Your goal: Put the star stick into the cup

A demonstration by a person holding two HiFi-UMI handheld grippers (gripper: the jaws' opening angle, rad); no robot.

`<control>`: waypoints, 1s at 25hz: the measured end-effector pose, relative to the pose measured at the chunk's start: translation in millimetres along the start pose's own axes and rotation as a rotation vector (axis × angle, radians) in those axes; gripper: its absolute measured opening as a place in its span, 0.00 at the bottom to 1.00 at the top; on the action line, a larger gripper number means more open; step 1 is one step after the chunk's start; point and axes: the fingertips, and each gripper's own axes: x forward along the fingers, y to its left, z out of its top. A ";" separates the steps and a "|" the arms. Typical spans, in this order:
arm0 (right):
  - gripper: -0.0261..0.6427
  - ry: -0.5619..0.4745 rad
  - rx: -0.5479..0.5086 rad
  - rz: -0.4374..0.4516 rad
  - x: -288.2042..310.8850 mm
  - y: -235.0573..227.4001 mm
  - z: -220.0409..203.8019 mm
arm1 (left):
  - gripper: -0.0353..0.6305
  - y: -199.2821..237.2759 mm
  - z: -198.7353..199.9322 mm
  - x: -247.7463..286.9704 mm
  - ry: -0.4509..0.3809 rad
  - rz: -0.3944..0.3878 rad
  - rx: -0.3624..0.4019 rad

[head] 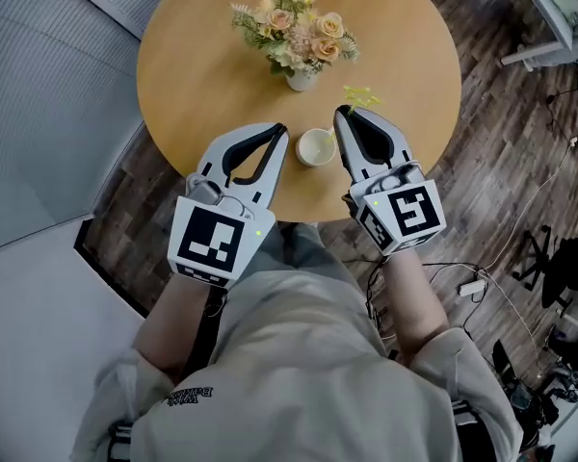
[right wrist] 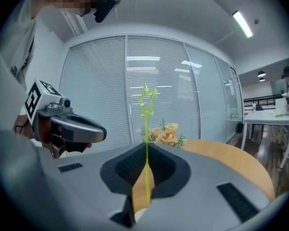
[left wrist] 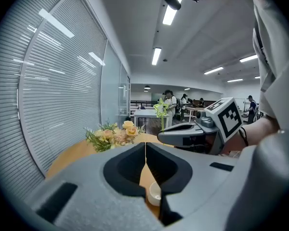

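We note the right tongs (head: 343, 114) pressed together on the star stick (right wrist: 146, 129), star end upright above the tips. Left tongs (head: 282, 129) closed, empty. White cup (head: 316, 146) on the worktop (head: 202, 75) between both tongs.

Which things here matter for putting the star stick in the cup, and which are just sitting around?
For the job:
star stick, clamped in the right gripper
cup

Just lying about:
flower arrangement
left gripper, shut and empty
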 end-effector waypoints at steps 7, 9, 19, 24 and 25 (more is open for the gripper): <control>0.09 0.083 0.075 -0.006 20.2 -10.7 -62.3 | 0.09 6.4 -48.6 30.4 0.063 -0.011 -0.045; 0.09 0.093 0.101 0.000 27.3 -14.1 -77.8 | 0.09 11.1 -69.1 44.0 0.095 -0.007 -0.066; 0.09 0.182 0.145 0.009 44.8 -21.9 -137.6 | 0.09 18.2 -141.6 73.0 0.225 -0.013 -0.149; 0.09 0.242 0.153 0.000 42.5 -28.1 -160.9 | 0.09 10.0 -161.3 77.6 0.264 -0.023 -0.175; 0.09 0.252 0.153 -0.002 41.6 -28.3 -164.9 | 0.09 7.8 -163.5 78.0 0.270 -0.026 -0.179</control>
